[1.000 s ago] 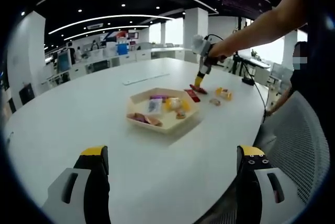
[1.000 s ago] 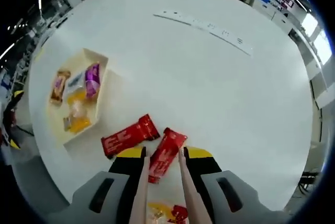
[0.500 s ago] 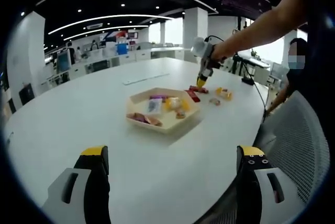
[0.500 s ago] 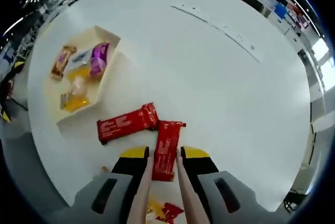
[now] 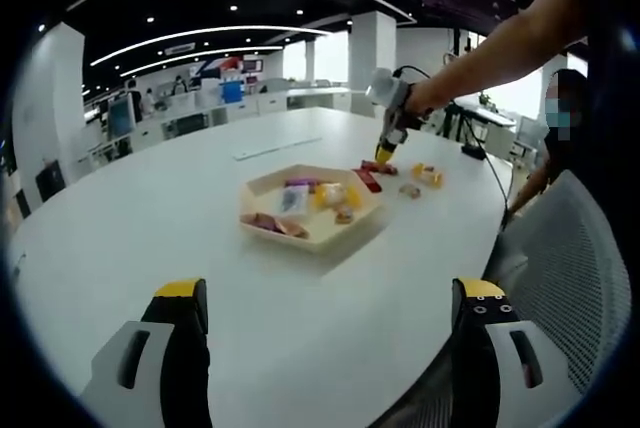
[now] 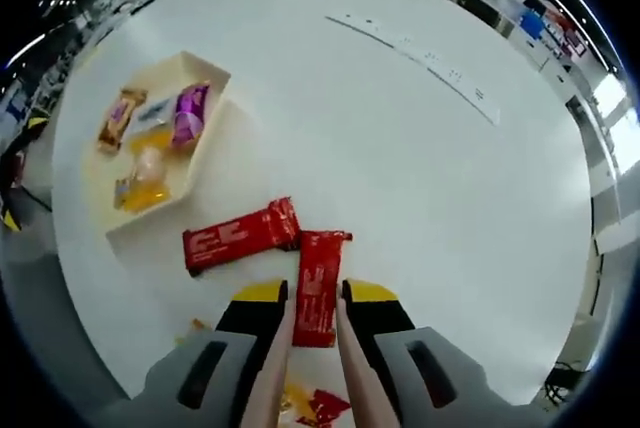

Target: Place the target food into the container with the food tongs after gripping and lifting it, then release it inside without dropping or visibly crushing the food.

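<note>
A shallow, pale wooden tray (image 6: 205, 133) sits on the round white tabletop (image 6: 400, 178). In the right gripper view it holds several wrapped snacks: a purple packet (image 6: 187, 115), an orange-brown bar (image 6: 120, 118), a pale blue-and-white packet (image 6: 152, 110), and yellow-wrapped pieces (image 6: 145, 188) towards its near end. The left gripper view shows the same tray (image 5: 262, 188) from across the tabletop (image 5: 150, 238), with the packets bunched in its middle and along one side.

Just outside the tray lie 2 red snack bars. One red bar (image 6: 240, 236) lies flat beside the tray wall, with white lettering on the wrapper that is too small to read. The other — the red bar (image 6: 317, 286) taken up by the tongs (image 6: 270, 388) — stands between the 2 pale tong arms, one end touching the end of the flat bar.

The right gripper (image 6: 312, 310) has its fingers clenched on the tongs, whose tips press either side of that bar. A few more yellow and red wrappers (image 6: 310, 406) lie below the fingers.

The left gripper (image 5: 330, 298) hangs above the near edge of the tabletop, fingers spread wide apart with nothing between them. From there the right gripper (image 5: 385, 148) is seen at the end of a person's outstretched arm (image 5: 490, 53).

A long white strip (image 6: 415, 53) lies further off.
</note>
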A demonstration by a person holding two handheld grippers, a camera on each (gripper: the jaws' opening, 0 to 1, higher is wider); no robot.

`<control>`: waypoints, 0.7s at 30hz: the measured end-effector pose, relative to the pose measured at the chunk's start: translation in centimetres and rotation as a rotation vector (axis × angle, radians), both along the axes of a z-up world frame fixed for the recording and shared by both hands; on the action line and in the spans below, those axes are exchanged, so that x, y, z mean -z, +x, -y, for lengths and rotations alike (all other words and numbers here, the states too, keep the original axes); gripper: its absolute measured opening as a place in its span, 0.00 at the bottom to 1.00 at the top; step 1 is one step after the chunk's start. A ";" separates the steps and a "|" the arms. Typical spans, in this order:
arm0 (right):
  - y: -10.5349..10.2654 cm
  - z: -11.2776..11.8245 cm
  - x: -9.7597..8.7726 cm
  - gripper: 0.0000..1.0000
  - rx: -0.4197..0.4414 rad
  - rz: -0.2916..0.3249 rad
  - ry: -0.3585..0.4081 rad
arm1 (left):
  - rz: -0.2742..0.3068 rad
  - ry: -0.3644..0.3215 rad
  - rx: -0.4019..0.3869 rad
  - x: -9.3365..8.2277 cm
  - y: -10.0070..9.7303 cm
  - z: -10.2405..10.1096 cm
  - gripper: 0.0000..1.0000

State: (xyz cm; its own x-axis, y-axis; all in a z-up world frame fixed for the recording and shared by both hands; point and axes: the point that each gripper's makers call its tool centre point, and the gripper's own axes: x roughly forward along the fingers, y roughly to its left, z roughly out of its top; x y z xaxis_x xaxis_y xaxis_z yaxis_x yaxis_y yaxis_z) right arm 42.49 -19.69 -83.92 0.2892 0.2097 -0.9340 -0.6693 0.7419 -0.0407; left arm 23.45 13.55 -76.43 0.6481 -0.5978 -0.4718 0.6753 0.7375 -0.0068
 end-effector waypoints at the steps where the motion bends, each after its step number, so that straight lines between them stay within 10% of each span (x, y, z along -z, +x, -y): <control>1: -0.1 0.0 0.0 0.21 0.000 0.003 0.002 | -0.001 0.001 0.000 0.0 0.0 0.0 0.99; 21: 0.7 0.0 -0.1 0.20 0.019 0.005 0.033 | -0.012 0.008 0.023 0.4 -0.3 0.3 0.99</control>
